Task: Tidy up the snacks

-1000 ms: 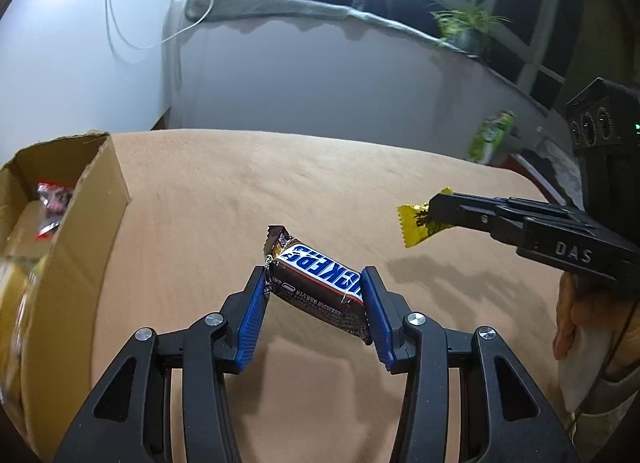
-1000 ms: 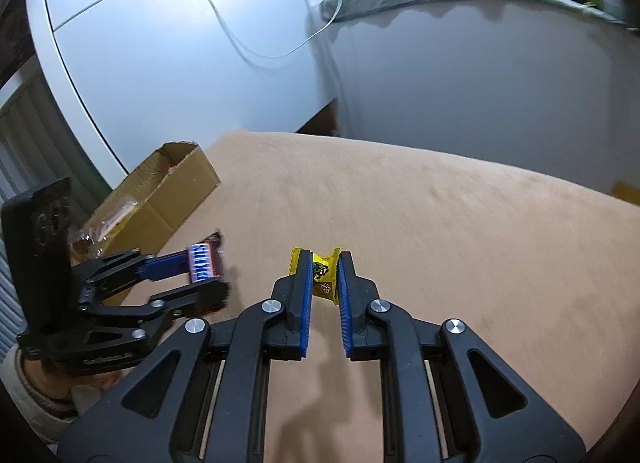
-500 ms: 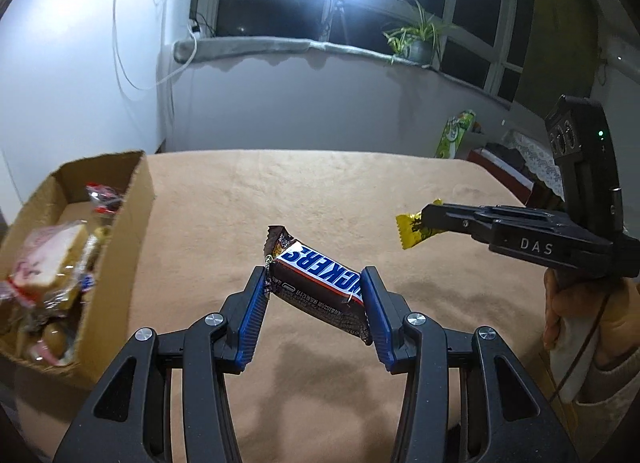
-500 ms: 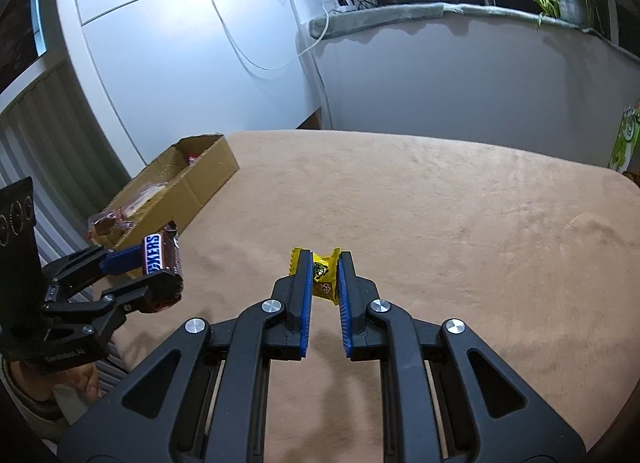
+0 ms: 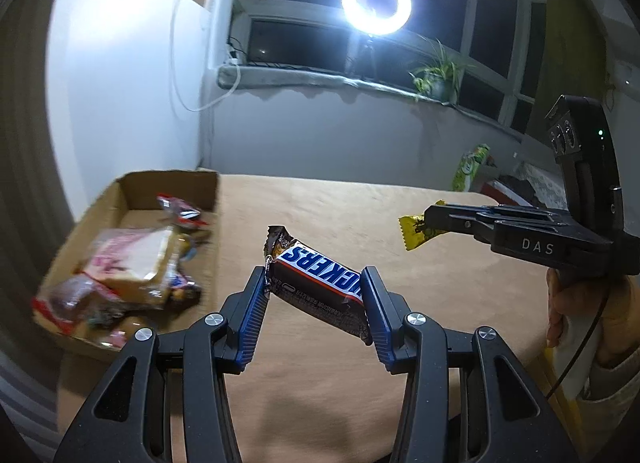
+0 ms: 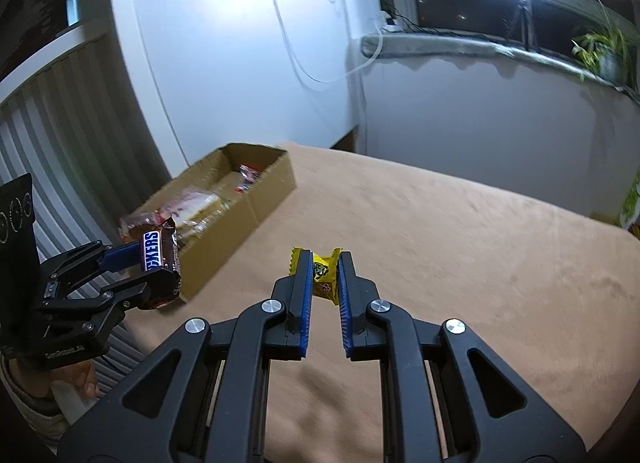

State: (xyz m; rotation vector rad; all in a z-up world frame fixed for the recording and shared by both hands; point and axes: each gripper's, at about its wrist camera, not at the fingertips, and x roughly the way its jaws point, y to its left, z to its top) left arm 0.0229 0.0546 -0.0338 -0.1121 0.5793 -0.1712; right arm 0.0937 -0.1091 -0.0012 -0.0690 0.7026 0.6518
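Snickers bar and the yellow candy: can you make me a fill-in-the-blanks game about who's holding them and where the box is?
1. The left gripper holds the ____ bar.
2. The right gripper is shut on a candy whose wrapper is ____.
3. The cardboard box already has ____ inside.
4. The round glowing thing by the window is a ____ light.

Missing words: Snickers; yellow; snacks; ring

Both grippers are matte black plastic with triangular cut-outs in the arms, silver round screws at the joints and ribbed blue pads point(image 5: 251, 319) inside the fingers. At right in the left view, the right gripper point(image 5: 430, 219) carries white "DAS" lettering, a green light and a thin black cable. The hand point(image 5: 580, 319) there shows bare skin above a pale sleeve.
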